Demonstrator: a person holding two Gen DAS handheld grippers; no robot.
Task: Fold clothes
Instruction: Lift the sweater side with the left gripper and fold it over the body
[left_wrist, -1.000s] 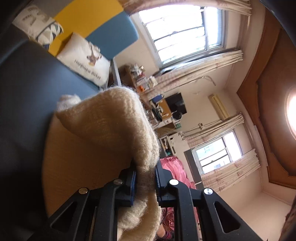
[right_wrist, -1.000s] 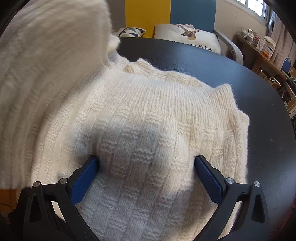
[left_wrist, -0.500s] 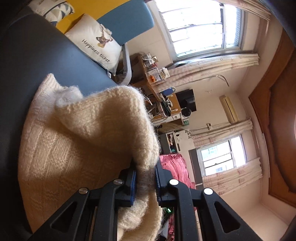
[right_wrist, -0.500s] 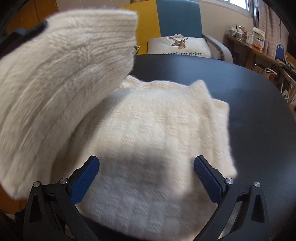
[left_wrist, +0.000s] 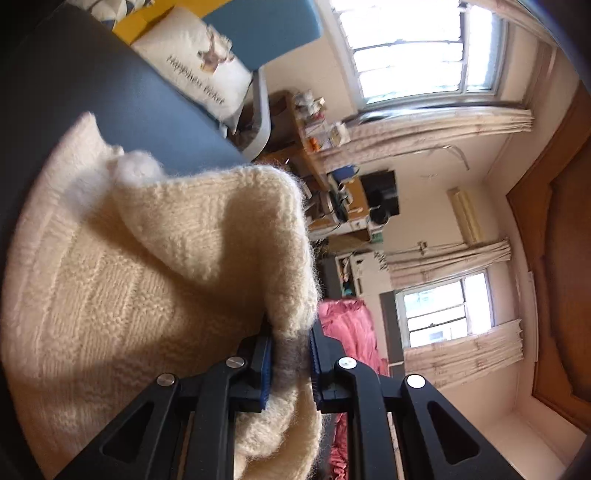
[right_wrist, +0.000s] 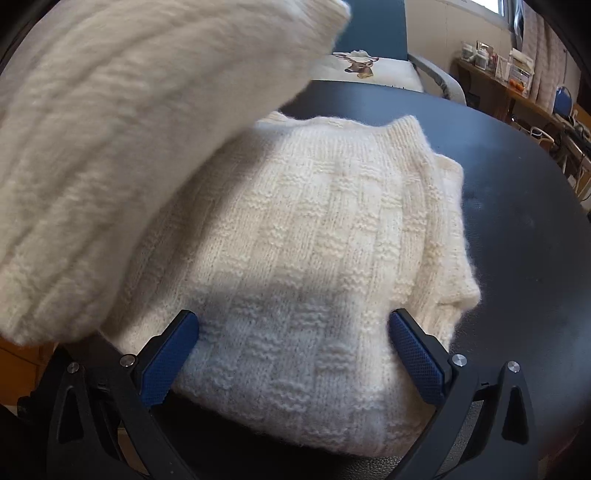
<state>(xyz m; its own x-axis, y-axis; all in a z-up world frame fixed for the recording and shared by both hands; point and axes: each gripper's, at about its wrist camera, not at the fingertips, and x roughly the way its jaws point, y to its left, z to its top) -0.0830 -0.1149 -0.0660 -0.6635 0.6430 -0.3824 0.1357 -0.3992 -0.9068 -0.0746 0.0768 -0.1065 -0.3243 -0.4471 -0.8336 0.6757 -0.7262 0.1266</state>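
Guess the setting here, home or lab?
Most likely a lived-in home room, not a lab: curtained windows, a cluttered desk along the wall, a chair with a printed cushion, and what looks like red bedding.

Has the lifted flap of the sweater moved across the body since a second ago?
Yes. In the right wrist view the lifted flap now reaches rightward past the deer cushion.

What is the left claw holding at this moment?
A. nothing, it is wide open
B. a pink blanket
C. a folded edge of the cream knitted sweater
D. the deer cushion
C: the left claw has its blue pads pressed onto a folded edge of the cream knitted sweater, lifted over the part that lies flat.
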